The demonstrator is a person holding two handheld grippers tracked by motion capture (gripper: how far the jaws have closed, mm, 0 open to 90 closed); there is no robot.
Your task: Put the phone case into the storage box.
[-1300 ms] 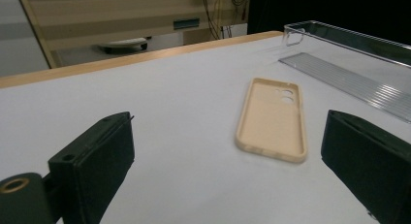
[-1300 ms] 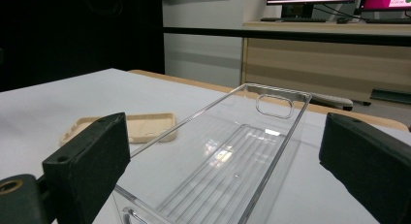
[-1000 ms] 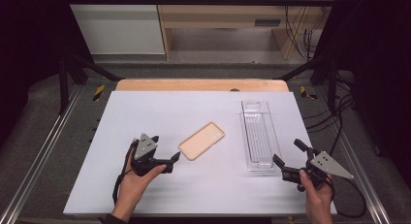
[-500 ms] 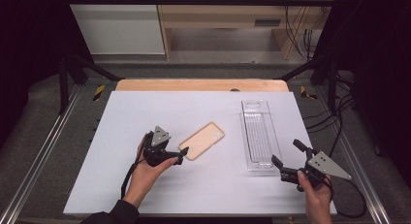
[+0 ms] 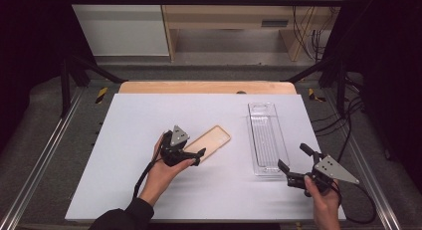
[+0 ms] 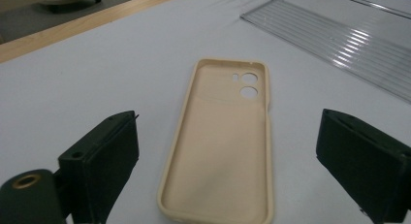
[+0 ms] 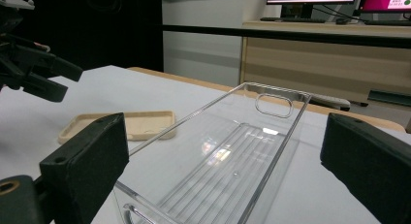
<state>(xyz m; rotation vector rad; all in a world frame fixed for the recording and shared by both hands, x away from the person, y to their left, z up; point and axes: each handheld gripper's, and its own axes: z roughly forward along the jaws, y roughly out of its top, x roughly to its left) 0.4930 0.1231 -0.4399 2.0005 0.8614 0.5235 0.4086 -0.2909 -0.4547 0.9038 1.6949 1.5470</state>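
Phone case (image 5: pixel 210 143), beige and soft-looking, is lying hollow side up on the white worktop (image 5: pixel 134 120), a little left of the middle of the high view and slanting from lower left to upper right. In the left gripper view the phone case (image 6: pixel 223 146) is running up the centre of the frame, its two round camera holes at the far end, near the top.

The left gripper (image 5: pixel 195 157) is sitting at the case's lower left end in the high view, held by a hand coming in from the bottom edge. Its fingers (image 6: pixel 104 158) are standing wide on either side of the case, one at the lower left of that gripper's view and one at the lower right; they have just been closing a little, with the case between them, but bare worktop is showing between each pad and the case rim, so they are released and not pressing on it.

A clear plastic tray (image 5: pixel 265 138) is lying lengthwise to the right of the case in the high view, apart from it. In the right gripper view the tray (image 7: pixel 228 156) is filling the middle, its near end sitting between that gripper's fingers (image 7: pixel 92 156), with the phone case (image 7: pixel 121 124) beyond at centre left.

The right gripper (image 5: pixel 293 166) is resting at the lower right of the high view, just below the tray's near end, its fingers spread and gripping nothing.
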